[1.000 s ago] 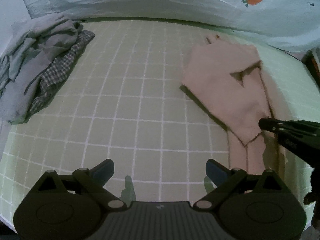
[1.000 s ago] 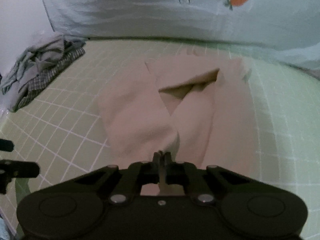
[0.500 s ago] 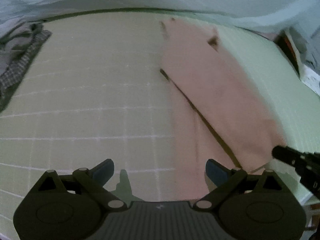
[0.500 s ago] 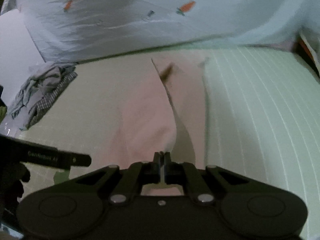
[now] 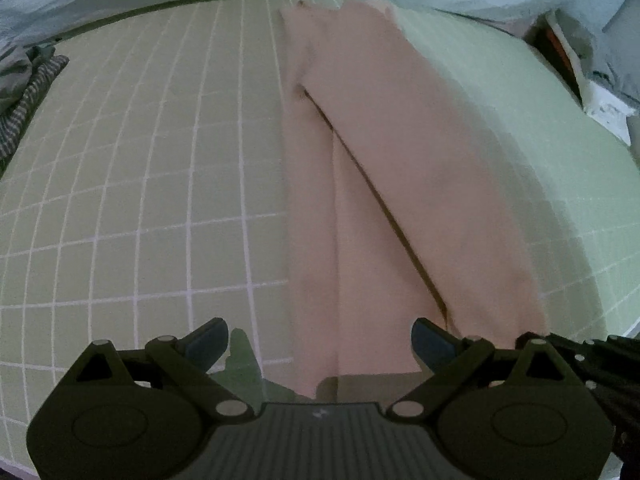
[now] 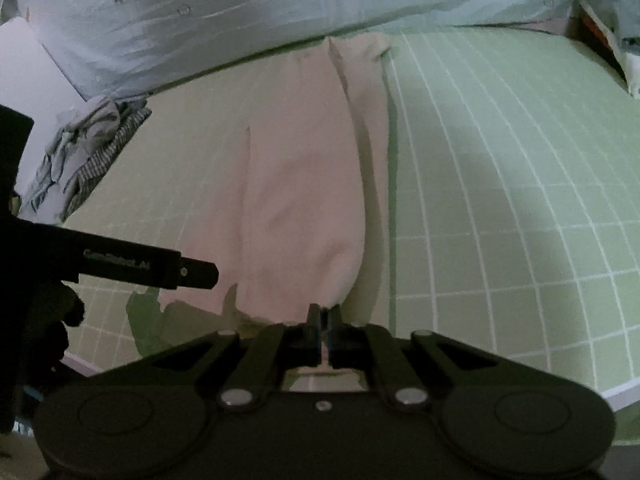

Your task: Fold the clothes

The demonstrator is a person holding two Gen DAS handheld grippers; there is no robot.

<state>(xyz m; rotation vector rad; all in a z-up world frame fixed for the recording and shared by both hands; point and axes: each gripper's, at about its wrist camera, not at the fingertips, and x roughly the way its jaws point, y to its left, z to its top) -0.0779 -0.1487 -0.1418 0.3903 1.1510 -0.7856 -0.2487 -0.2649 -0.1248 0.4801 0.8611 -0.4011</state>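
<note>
A pale pink garment [image 5: 400, 184] lies stretched out long on the green gridded mat [image 5: 140, 200], its near edge reaching my grippers. My left gripper [image 5: 320, 342] hovers open over the garment's near left end, nothing between its blue-tipped fingers [image 5: 208, 340]. In the right wrist view the same pink garment [image 6: 304, 184] runs away from me, and my right gripper [image 6: 322, 318] is shut on its near hem, the cloth pinched between the pads. One folded layer lies diagonally over the other. The left gripper's finger [image 6: 192, 274] shows at the left of the right view.
A heap of grey and checked clothes [image 6: 88, 148] lies at the mat's far left corner. A pale blue sheet with carrot prints [image 6: 240, 12] hangs behind the mat. The mat's near edge [image 6: 624, 388] runs close under my right gripper. Clutter [image 5: 568, 60] sits at far right.
The right gripper has drawn the pink garment's hem toward me and sideways, pulling the crumpled cloth out long and flat. The left gripper has swung over to the garment's near end.
</note>
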